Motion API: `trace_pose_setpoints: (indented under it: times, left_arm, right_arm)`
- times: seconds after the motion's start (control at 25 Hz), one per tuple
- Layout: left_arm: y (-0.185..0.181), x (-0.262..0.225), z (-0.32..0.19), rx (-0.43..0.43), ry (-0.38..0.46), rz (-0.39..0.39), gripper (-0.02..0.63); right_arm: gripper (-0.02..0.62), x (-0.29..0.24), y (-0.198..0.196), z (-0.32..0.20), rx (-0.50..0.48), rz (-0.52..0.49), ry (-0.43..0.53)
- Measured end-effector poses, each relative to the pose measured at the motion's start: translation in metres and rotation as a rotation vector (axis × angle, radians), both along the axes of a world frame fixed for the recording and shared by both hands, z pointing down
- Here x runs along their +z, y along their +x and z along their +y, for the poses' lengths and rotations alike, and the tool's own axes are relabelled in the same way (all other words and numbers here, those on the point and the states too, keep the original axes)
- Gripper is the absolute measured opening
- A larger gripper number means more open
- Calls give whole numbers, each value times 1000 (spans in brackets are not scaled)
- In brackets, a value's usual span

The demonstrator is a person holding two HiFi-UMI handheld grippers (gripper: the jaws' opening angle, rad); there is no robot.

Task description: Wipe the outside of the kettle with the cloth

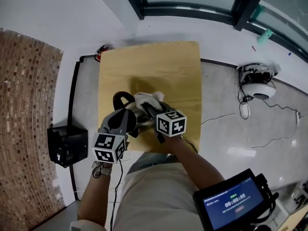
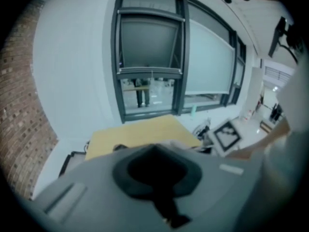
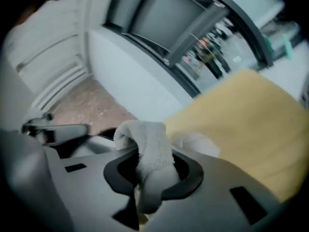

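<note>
Grasping cloth (image 3: 148, 146): right hand-held gripper (image 3: 153, 174) | left hand-held gripper (image 2: 157, 174) clenched | wooden table (image 1: 159, 64), grey floor (image 1: 224, 102)

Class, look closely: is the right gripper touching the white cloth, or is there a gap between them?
Touching. The right gripper view shows the white cloth pinched in the shut right gripper, with its folded end bulging up above the grip.

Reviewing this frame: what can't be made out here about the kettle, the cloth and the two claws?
- Kettle: head view, only its dark handle shows; both claws and the cloth cover the body.
- Left claw: left gripper view, its own grey housing hides whether it touches anything.
- Right claw: right gripper view, the gripped cloth hides the pads; blur hides any contact with the kettle.
</note>
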State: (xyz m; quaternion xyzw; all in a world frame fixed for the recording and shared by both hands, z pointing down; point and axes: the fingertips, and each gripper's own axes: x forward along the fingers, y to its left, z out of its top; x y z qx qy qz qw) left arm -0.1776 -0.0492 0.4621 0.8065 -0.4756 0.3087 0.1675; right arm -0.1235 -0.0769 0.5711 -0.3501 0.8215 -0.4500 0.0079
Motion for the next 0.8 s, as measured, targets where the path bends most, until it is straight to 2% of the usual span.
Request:
trace_pose_setpoints:
  times: [0.04,0.08,0.12,0.24,0.28,0.32,0.4,0.44,0.48,0.52,0.6,0.64,0.68,0.72,0.76,0.8]
  left_arm:
    - [1,0,0,3,4,-1,-9]
    - [2,0,0,5,5,-2,-9]
    - [2,0,-1,7,4,-2,-9]
    - [1,0,-3,11,8,-1,-9]
    - [-1,0,-2,11,8,-2,-9]
    - [-3,0,-2,10,6,-3,-10]
    - [-3,1,-2,9,2,1,-9]
    - [-2,1,-3,8,2,2,-9]
    - [-1,1,-3,7,3,1,-9]
    - [-1,2,-4,7,6,-1,-9]
    - [-2,4,-5,7,12,-3,-9]
    - [-3,5,-5,8,13,-3,-9]
    - [-4,6,-4,9,13,-1,-9]
    - [-4,7,-4,10,11,2,-9]
    - [-3,6,-5,11,9,3,-9]
    - [-2,6,-6,10,9,3,-9]
  right_arm:
    - [86,27,6,-3,13,-9,-119]
    - [86,32,8,-4,1,-35,-173]
    - [86,10,5,-2,-36,-62,-131]
    - [86,-99,-21,13,-157,-142,207]
    - [86,-104,-24,15,-147,-135,241]
    - [86,-84,-21,13,-104,-106,207]
    - [86,-4,-2,3,2,-41,-19]
    - [86,26,6,2,24,-28,-131]
    - [86,31,10,3,14,-25,-168]
    - [86,11,7,6,-19,-33,-116]
    - [86,-64,-8,19,-92,-118,98]
    - [86,-91,-14,26,-104,-176,172]
    - [86,-97,-16,30,-86,-206,202]
    - [86,-82,-12,30,-44,-190,189]
    - [86,-49,-3,27,7,-140,128]
    - [86,-6,8,23,44,-81,17]
